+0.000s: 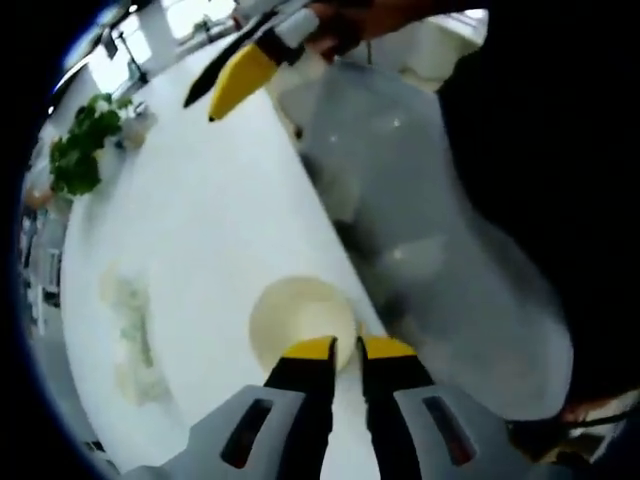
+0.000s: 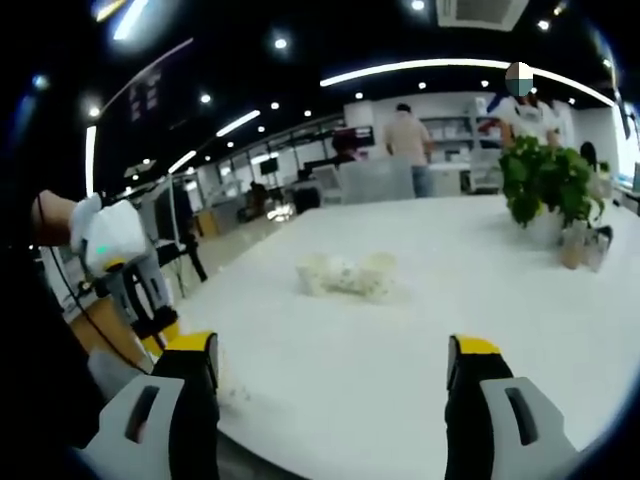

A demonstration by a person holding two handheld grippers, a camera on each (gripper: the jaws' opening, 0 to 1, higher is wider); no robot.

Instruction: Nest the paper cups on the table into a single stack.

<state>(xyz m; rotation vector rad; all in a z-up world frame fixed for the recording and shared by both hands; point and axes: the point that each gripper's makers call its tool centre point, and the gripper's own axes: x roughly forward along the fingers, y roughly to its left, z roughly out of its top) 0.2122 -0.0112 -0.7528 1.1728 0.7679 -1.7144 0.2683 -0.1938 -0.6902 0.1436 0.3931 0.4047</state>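
In the left gripper view, a cream paper cup [image 1: 295, 322] is seen from above, mouth open, over the white table [image 1: 200, 220] near its edge. My left gripper [image 1: 348, 350] is shut on the cup's near rim, its yellow tips close together. A blurred cluster of more paper cups [image 1: 130, 340] lies to the left. In the right gripper view, my right gripper [image 2: 332, 352] stands wide open above the table [image 2: 480, 300], with nothing between its jaws. Several paper cups [image 2: 345, 275] lie in a loose group ahead of it. The left gripper [image 2: 115, 250] shows at the left edge, held by a hand.
A potted green plant [image 2: 545, 180] stands on the table's far right, also seen as the plant [image 1: 80, 150]. The right gripper's yellow-tipped finger [image 1: 240, 80] reaches in from the top. The table edge [image 1: 330, 230] runs diagonally, with grey floor beyond. People [image 2: 410, 140] stand far behind.
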